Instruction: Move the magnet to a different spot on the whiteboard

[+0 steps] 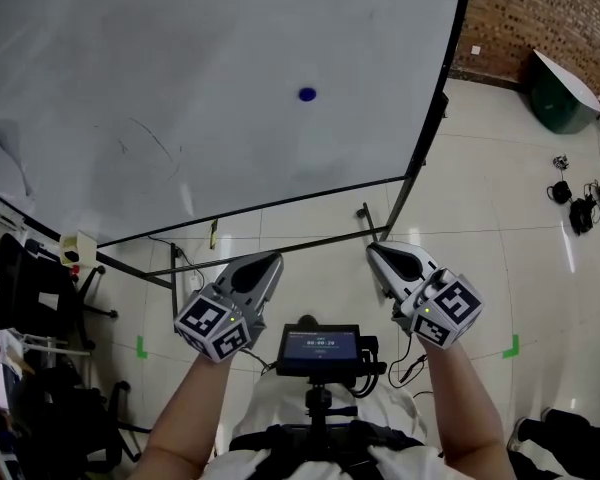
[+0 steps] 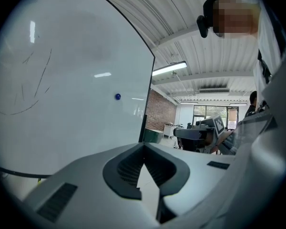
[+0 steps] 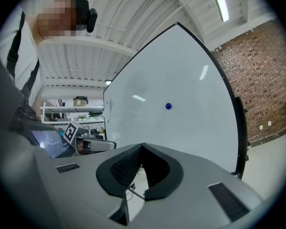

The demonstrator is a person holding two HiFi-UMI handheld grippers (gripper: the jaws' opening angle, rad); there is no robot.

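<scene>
Far to my left, faint dark pen strokes (image 1: 145,143) mark the large white whiteboard (image 1: 180,58). It stands in a black frame on the pale tiled floor (image 1: 480,188). A short strip of green tape (image 1: 140,347) lies on the tiles there.

My left tongs (image 1: 269,261) point toward the board's lower edge and are well short of it. In the left gripper view their dark ribbed pads (image 2: 126,168) meet at the tips. They are clenched, with nothing caught between them.

Between my forearms sits a small black screen on a mount (image 1: 320,346), its display lit.

Above it, the small round blue magnet (image 1: 307,94) sticks to the right half of the whiteboard, on bare white surface. It is well apart from both tongs and roughly midway between them across the head view.

My right tongs (image 1: 378,252) also point toward the board's foot. In the right gripper view the pads (image 3: 126,168) are pressed tip to tip, clenched and empty.

Further right, a second green tape mark (image 1: 512,347) lies on the floor, and black cables (image 1: 578,208) are scattered near it. A red brick wall (image 1: 550,8) closes off the corner, and a dark green round bin with a pale top (image 1: 560,98) stands near its foot.
</scene>
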